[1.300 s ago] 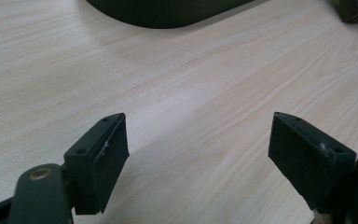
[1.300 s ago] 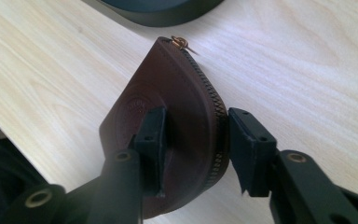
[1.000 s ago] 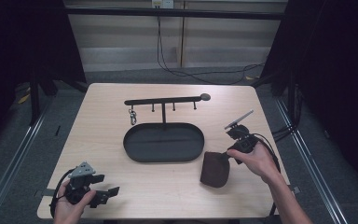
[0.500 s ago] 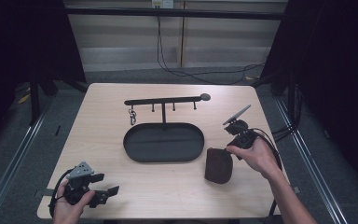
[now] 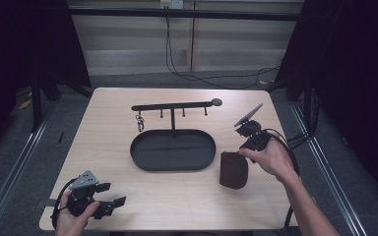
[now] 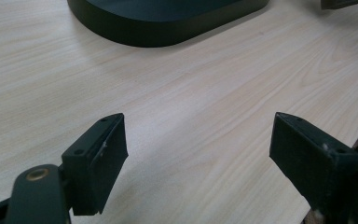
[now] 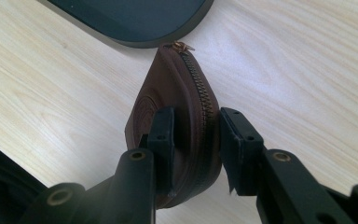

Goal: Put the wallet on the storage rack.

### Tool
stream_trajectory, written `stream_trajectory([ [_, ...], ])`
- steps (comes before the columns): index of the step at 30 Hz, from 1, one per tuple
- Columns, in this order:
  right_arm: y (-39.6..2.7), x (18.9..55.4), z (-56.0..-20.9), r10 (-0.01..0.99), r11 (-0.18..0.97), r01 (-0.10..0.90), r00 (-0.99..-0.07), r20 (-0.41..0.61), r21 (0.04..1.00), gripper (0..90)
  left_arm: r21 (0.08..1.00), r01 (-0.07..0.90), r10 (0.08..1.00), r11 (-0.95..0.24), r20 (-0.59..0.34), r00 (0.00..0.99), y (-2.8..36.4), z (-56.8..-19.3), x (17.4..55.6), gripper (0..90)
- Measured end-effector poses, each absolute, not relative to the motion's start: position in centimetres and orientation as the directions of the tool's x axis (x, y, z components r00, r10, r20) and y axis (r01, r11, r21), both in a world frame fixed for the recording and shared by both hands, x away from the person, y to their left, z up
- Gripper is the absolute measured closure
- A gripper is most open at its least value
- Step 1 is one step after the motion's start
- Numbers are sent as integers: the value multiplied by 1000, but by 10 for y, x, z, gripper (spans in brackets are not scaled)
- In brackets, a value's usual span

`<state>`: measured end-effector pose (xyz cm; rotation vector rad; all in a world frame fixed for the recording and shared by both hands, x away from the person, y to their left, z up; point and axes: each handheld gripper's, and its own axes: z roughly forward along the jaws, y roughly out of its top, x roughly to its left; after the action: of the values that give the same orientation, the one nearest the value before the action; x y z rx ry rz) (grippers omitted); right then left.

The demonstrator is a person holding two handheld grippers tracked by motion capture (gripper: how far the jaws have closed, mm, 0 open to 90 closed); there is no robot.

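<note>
Right gripper view has the brown zip pouch (image 7: 177, 116) pinched on edge in my right gripper (image 7: 193, 140); its long axis runs straight away from the jaws, and the zipper pull points at the dark oval tray (image 7: 135, 18) just beyond. Both pads press its sides, closed nearly as far as they go. Compared with a second ago, I have raised the pouch slightly. My left gripper (image 5: 109, 201) rests wide open, empty.

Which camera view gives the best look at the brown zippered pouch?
The right gripper view: the brown zippered leather pouch is close up, zipper visible, clamped between the right gripper fingers. The high view shows it small and dark beside the black oval tray. The left gripper view catches perhaps a corner, uncertain.
</note>
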<state>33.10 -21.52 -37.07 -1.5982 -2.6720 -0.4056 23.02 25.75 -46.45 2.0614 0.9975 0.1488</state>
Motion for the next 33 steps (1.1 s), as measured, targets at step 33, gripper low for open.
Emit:
stream_trajectory([
  [33,-197,351,-338,859,472,847,-504,89,243,682,739,580,675,-344,-235,699,261,-462,227,166],
])
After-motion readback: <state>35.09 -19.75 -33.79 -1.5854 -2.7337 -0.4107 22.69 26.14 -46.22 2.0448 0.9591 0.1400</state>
